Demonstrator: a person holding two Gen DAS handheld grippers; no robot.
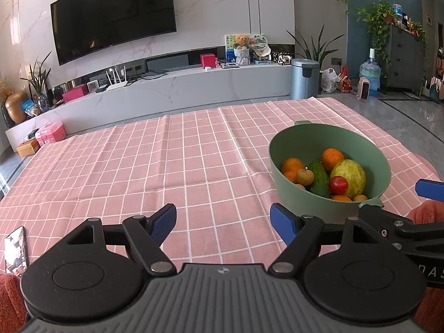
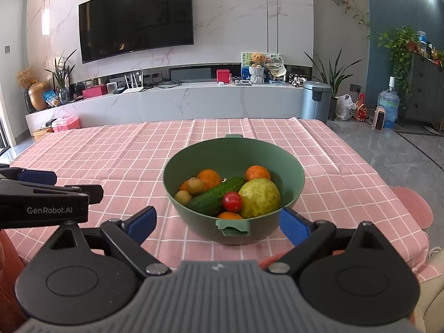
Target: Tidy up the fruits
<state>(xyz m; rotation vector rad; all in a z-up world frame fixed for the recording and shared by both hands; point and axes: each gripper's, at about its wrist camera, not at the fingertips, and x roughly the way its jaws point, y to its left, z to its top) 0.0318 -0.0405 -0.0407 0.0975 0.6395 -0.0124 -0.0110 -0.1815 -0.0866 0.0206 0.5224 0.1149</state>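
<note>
My left gripper (image 1: 223, 223) and right gripper (image 2: 217, 223) hover with jaws apart, empty, before the round green plastic bowl (image 2: 291, 166) on the pink checked tablecloth (image 1: 138, 166), its mixed fruits (image 2: 230, 194) heaped inside; any pick needs gentle closing.
</note>
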